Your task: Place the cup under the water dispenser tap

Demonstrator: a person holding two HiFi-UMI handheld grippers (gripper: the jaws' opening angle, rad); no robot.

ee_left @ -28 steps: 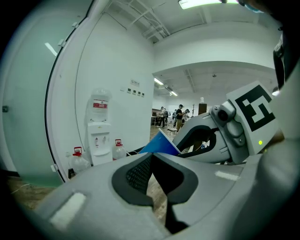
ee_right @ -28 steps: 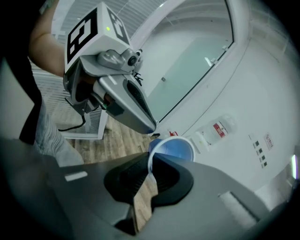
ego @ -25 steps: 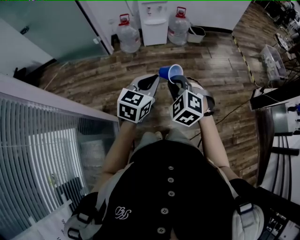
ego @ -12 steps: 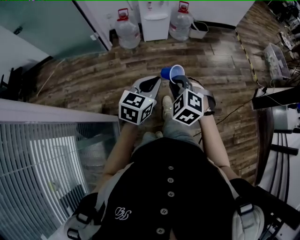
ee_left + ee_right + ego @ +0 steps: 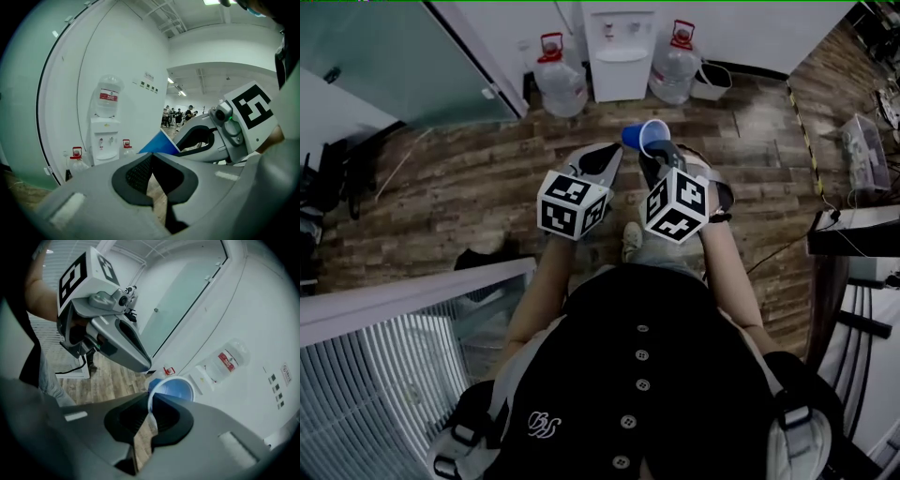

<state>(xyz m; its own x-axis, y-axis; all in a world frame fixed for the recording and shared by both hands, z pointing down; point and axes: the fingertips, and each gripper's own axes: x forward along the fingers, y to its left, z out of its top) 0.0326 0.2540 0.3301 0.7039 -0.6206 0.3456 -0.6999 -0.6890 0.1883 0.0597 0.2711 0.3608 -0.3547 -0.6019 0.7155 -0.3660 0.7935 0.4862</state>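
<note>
A blue cup [image 5: 644,138] with a white inside lies tilted in my right gripper [image 5: 654,157], which is shut on its rim; in the right gripper view the cup [image 5: 173,389] sticks out past the jaws [image 5: 151,401]. My left gripper [image 5: 607,157] hangs just left of it, shut with nothing in it, its tips meeting [image 5: 151,157]. The white water dispenser [image 5: 621,52] stands against the far wall ahead, well apart from the cup. It also shows in the left gripper view [image 5: 104,145] with a bottle on top [image 5: 108,96].
Two water bottles with red caps stand on the wooden floor, one left [image 5: 560,80] and one right [image 5: 675,70] of the dispenser. A white bin [image 5: 712,80] sits further right. A glass partition [image 5: 403,66] runs along the left, and a slatted railing [image 5: 403,375] is beside me.
The person has walked toward the dispenser, which now sits closer and lower in the head view. Both grippers travelled forward together, the right one still holding the cup.
</note>
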